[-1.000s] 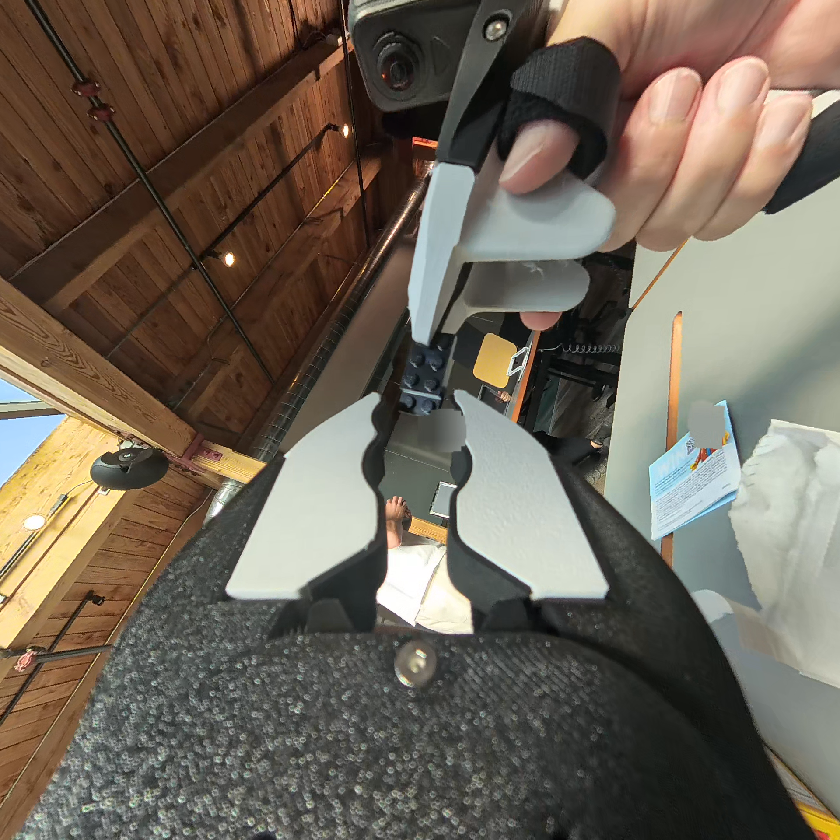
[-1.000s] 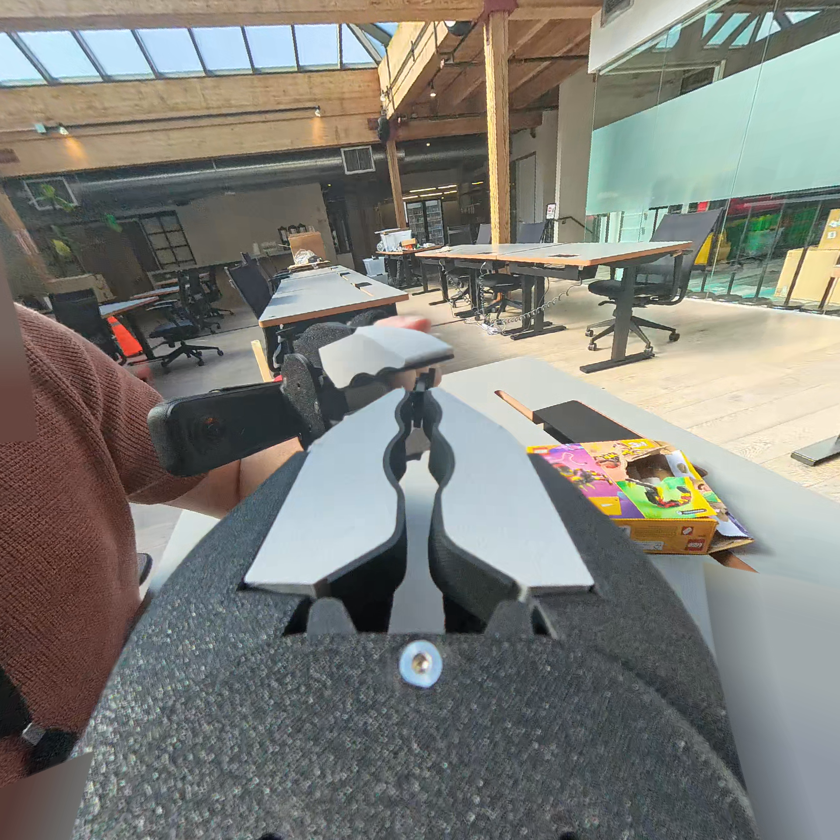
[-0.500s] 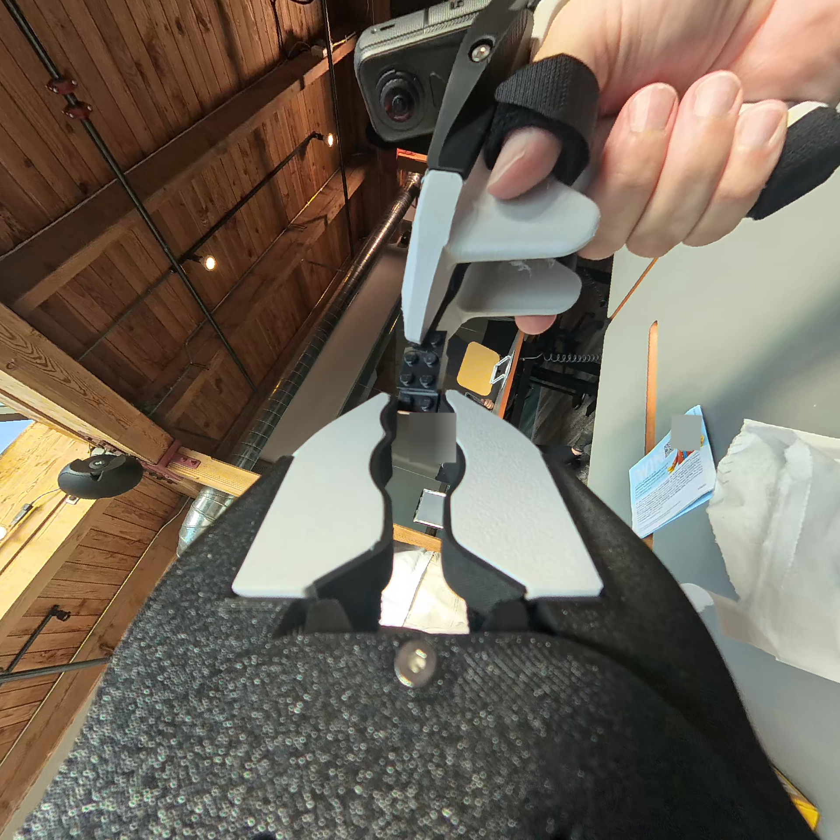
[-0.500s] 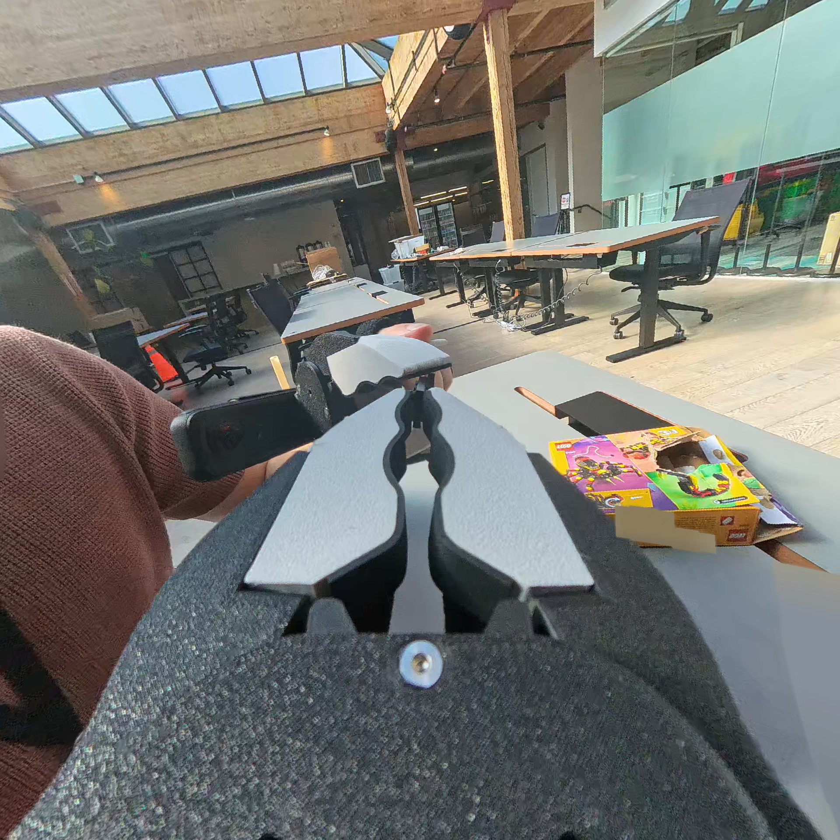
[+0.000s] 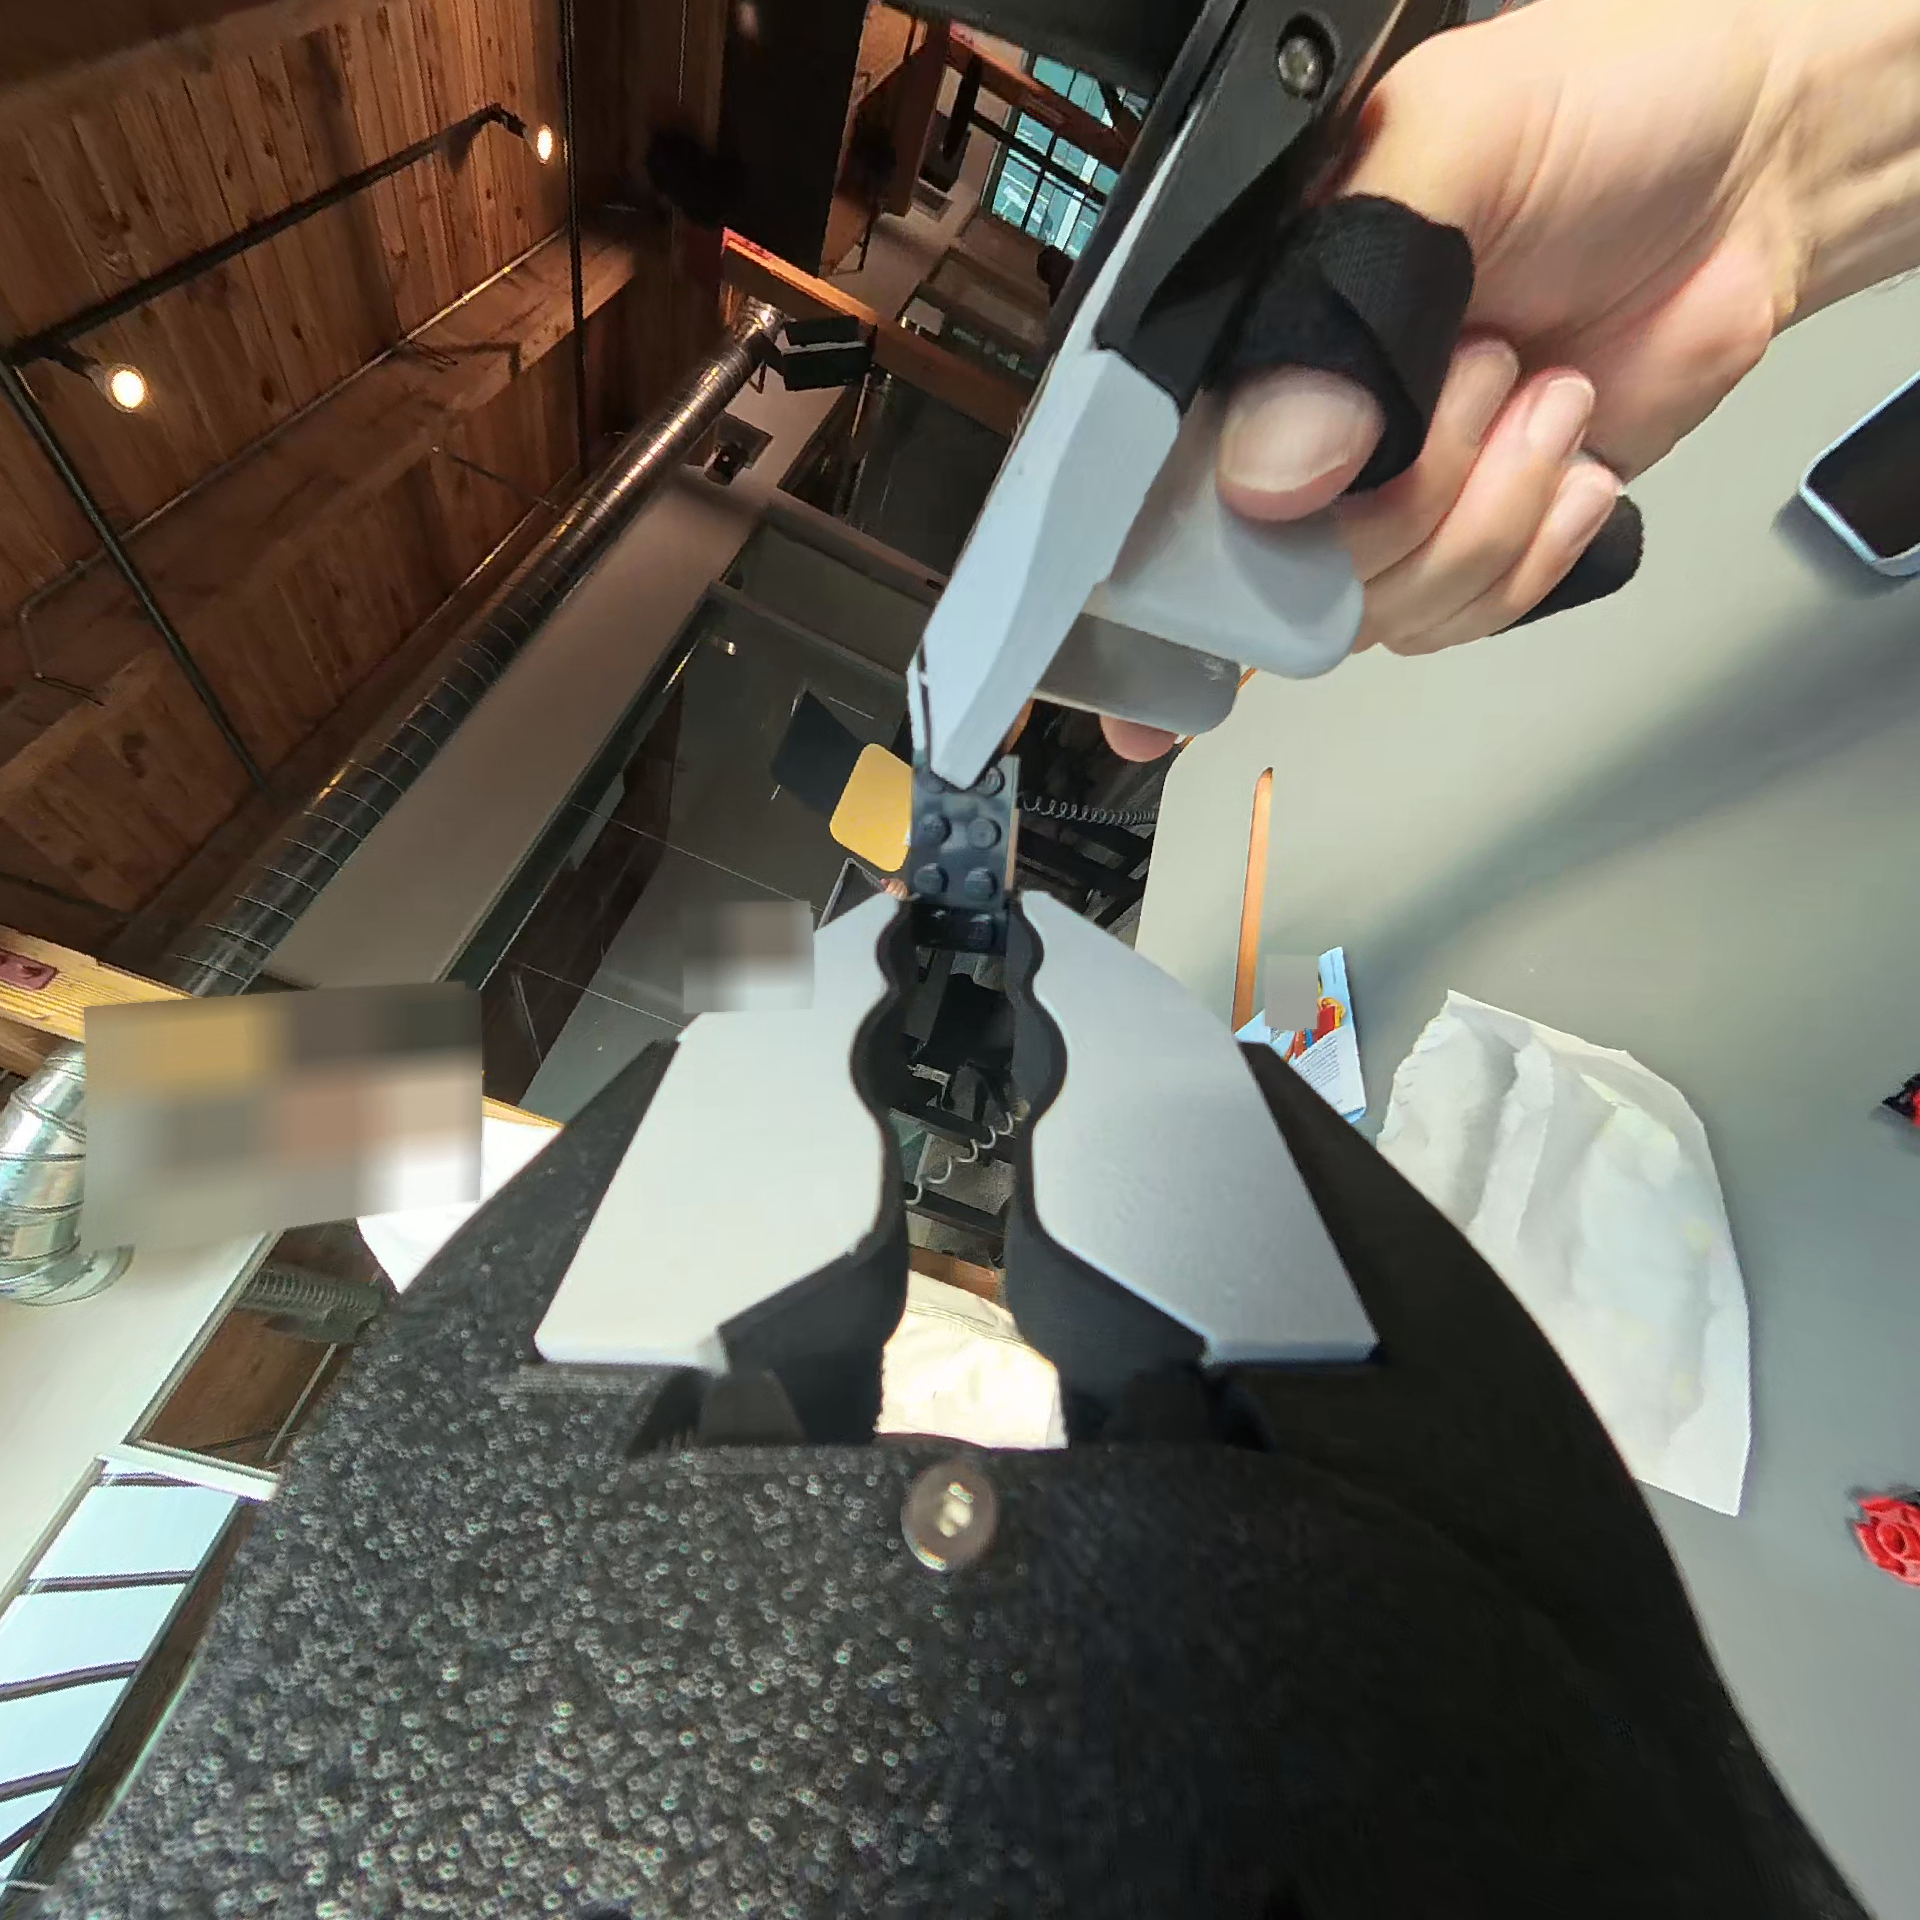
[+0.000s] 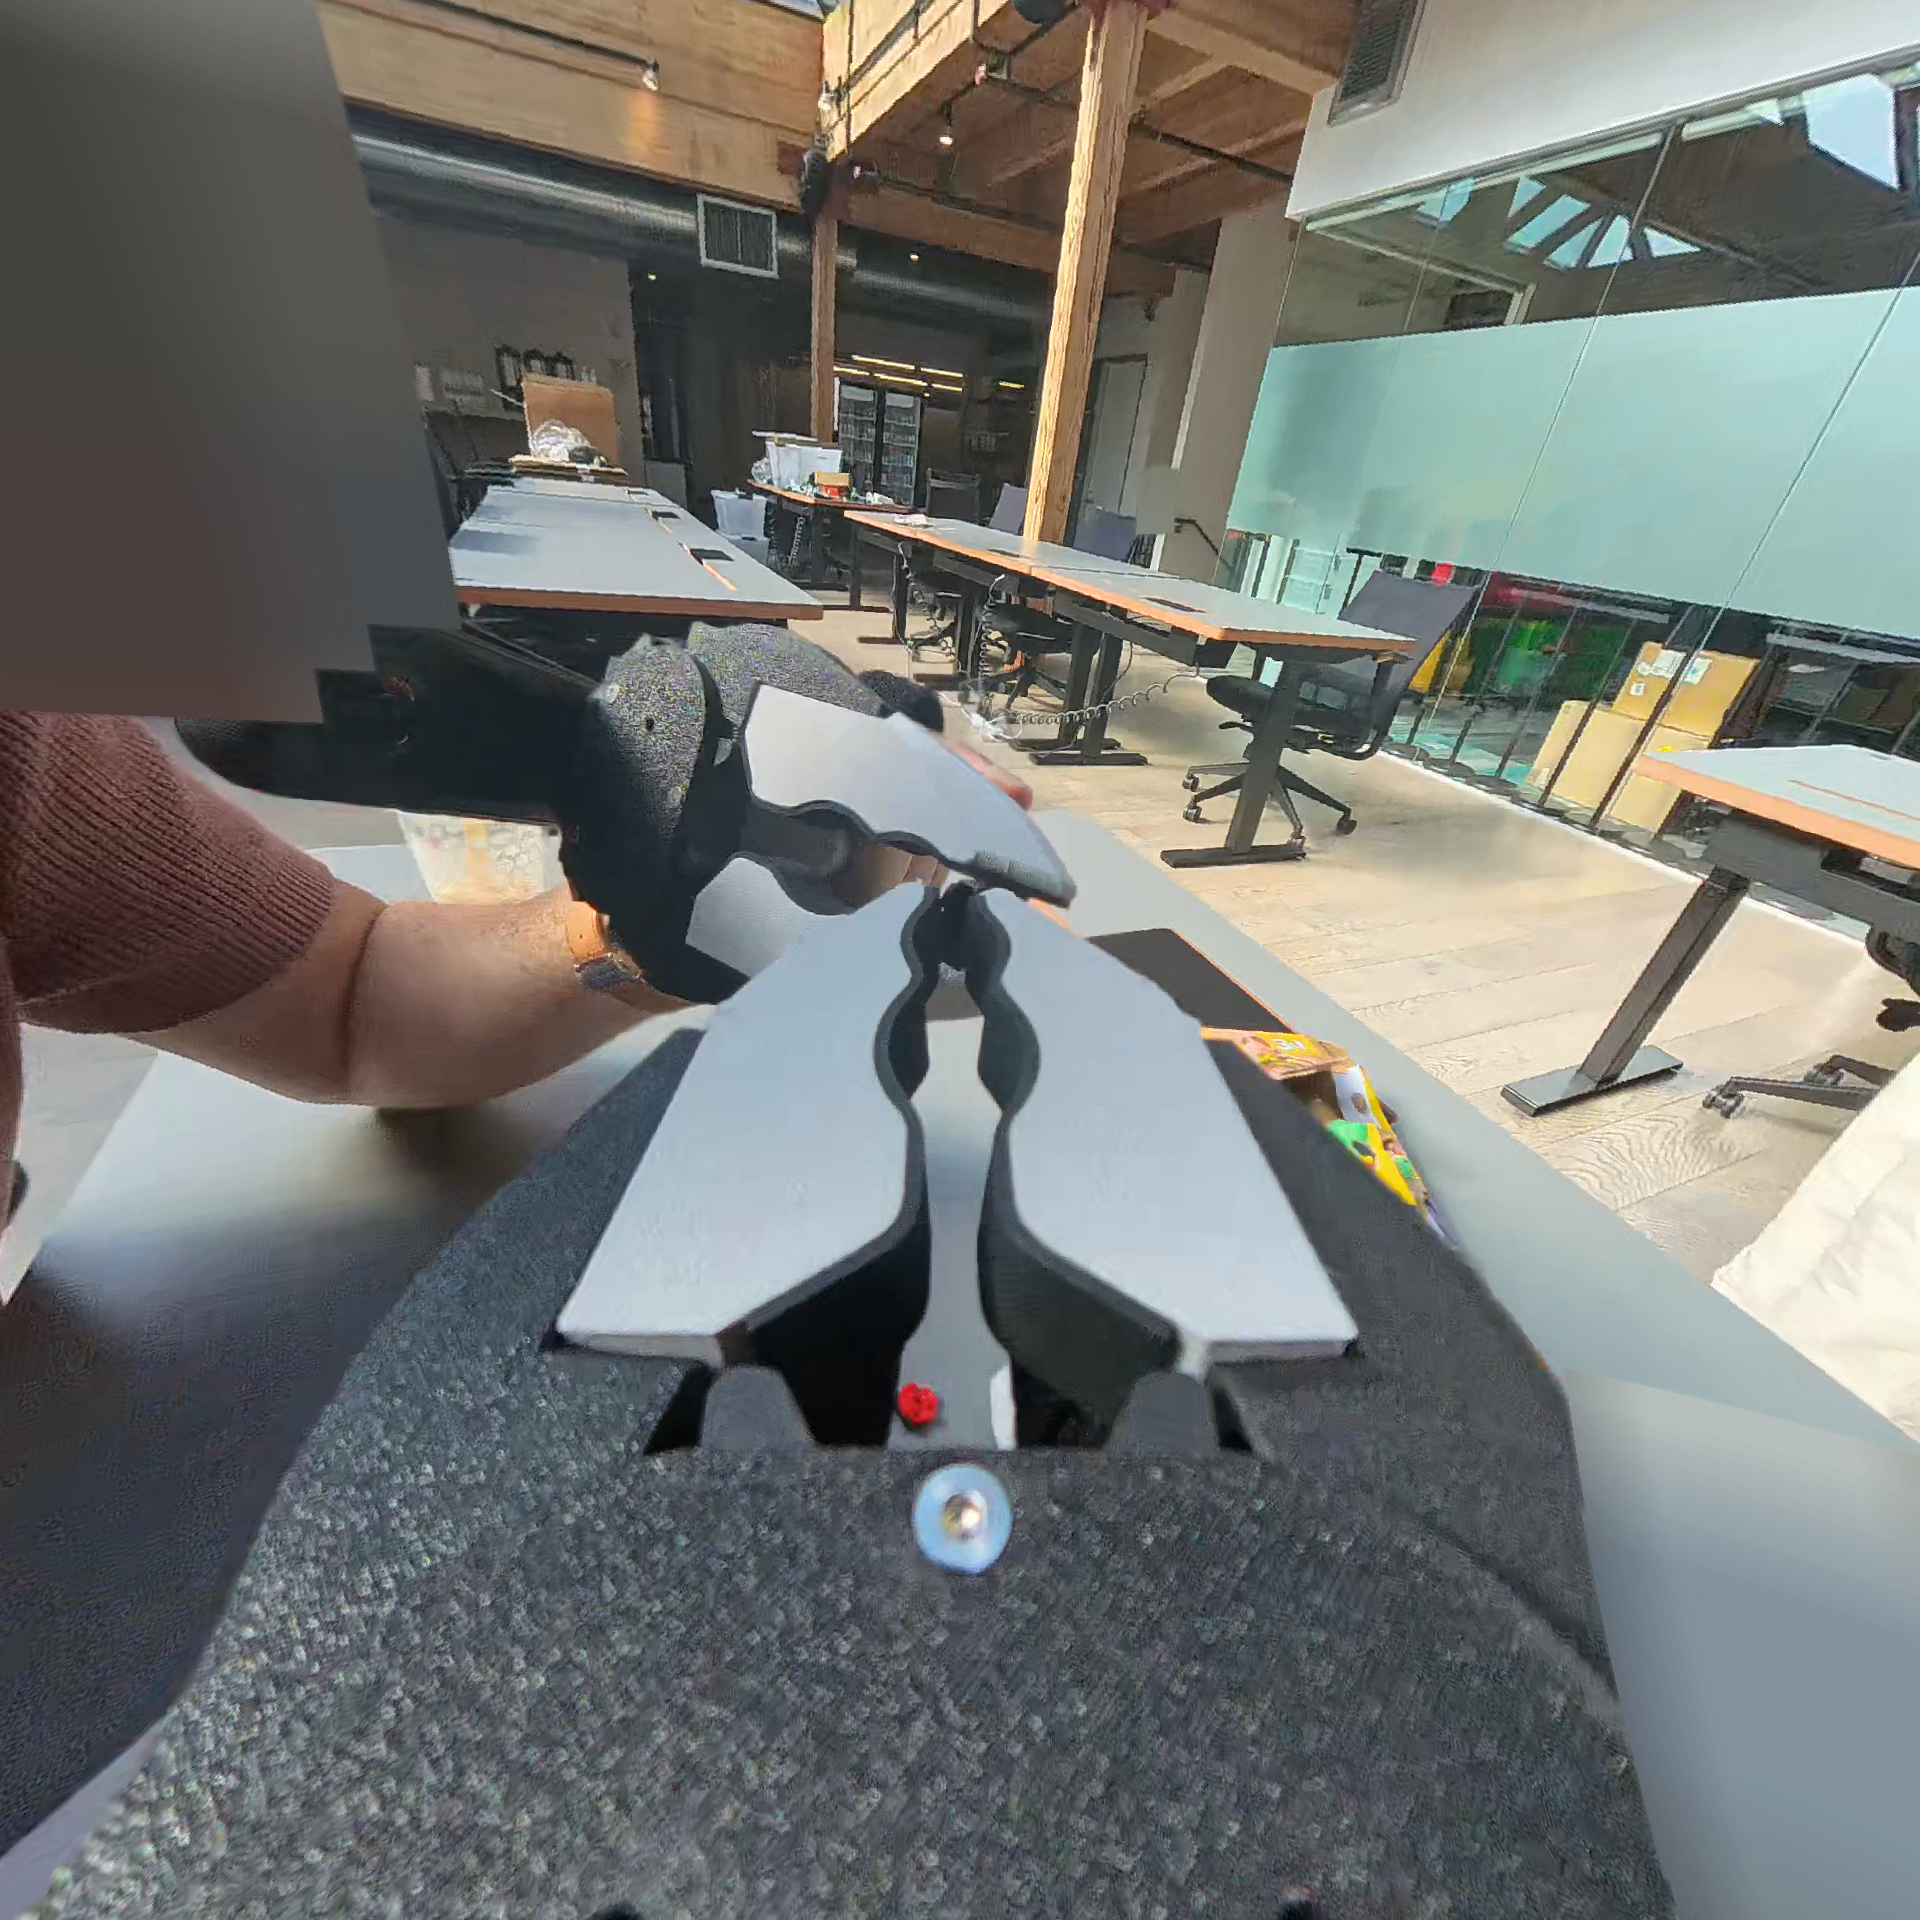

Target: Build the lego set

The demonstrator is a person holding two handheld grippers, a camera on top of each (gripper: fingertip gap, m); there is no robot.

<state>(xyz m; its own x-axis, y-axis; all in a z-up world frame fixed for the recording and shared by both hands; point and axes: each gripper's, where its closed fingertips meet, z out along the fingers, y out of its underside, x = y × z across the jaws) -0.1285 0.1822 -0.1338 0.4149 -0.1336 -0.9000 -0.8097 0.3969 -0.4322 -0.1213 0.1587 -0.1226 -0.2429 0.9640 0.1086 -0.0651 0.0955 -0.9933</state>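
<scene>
Where the 2 sets of tips meet in mid-air, a dark studded lego plate [image 5: 964, 844] is held at both ends: the left gripper [image 5: 961, 928] pinches its near end, and the right gripper [image 5: 951, 764] clamps its far end, coming down from above in a bare hand [image 5: 1558, 312]. In the right wrist view the right gripper [image 6: 954, 906] is nearly closed on the piece, with the left gripper [image 6: 997, 883] crossing just above its tips. Below lies a grey table [image 5: 1558, 831] carrying a white paper bag [image 5: 1579, 1226], a booklet [image 5: 1320, 1039], a red lego piece [image 5: 1886, 1548], a phone [image 5: 1870, 488] and a colourful box [image 6: 1351, 1122].
</scene>
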